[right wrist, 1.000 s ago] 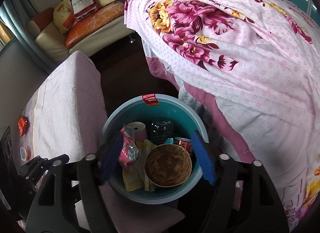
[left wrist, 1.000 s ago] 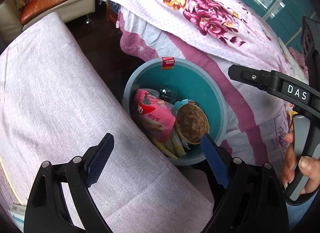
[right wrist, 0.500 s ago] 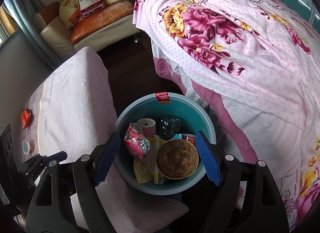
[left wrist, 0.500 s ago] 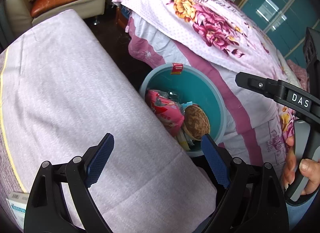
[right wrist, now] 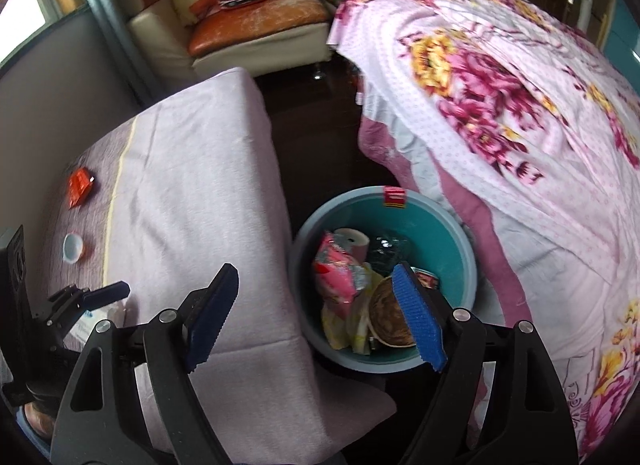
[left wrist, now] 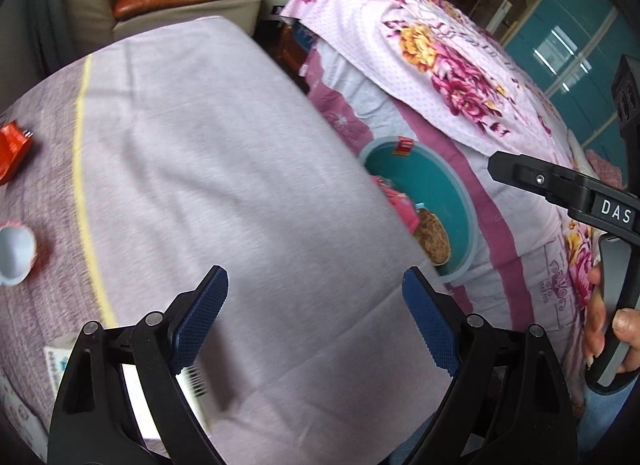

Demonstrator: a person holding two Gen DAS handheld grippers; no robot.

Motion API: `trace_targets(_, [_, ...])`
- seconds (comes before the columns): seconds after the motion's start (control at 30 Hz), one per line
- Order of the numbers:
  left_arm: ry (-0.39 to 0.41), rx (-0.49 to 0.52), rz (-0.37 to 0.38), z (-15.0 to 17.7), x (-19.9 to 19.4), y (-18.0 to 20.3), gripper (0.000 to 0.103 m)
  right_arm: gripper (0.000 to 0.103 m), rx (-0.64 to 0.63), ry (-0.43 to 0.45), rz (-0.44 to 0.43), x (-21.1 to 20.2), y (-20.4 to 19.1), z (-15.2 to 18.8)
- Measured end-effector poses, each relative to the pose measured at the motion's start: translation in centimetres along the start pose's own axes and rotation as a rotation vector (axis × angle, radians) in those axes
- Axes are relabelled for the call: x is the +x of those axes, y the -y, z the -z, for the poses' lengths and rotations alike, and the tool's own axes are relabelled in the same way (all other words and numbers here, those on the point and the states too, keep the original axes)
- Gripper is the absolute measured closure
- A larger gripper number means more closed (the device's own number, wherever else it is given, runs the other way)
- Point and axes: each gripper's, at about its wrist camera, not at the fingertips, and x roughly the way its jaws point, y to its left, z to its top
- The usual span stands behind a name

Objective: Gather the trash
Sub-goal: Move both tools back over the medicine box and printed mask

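A teal trash bin (right wrist: pixel 448 233) stands on the floor between the table and the bed; it holds a pink snack bag (right wrist: pixel 336 269), a brown bowl (right wrist: pixel 390 319), a paper roll and a bottle. In the left wrist view the bin (left wrist: pixel 440 189) is partly hidden by the table edge. An orange wrapper (right wrist: pixel 79 187) and a small white cup (right wrist: pixel 73 246) lie on the table's left; they also show in the left wrist view, wrapper (left wrist: pixel 12 147) and cup (left wrist: pixel 14 253). My left gripper (left wrist: pixel 316 317) is open and empty above the table. My right gripper (right wrist: pixel 316 317) is open and empty over the bin's near edge.
The table carries a lilac cloth (left wrist: pixel 208 153). A white box (left wrist: pixel 160 397) lies under my left gripper's fingers at the near edge. A bed with a pink floral cover (right wrist: pixel 500 105) is on the right. A sofa (right wrist: pixel 256 29) stands at the back.
My left gripper has swung left and back over the table, bringing the wrapper and cup into view. My right gripper has pulled back from the bin. Both stayed open.
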Motion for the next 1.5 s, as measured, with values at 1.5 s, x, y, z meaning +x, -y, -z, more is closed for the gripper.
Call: trace_targets(1.5, [0.005,-0.295,-0.244,17.8,-12.7,-24.8,0.011,0.026,-1.003,-0.451,-0.151,10.3,-33.8,8.8])
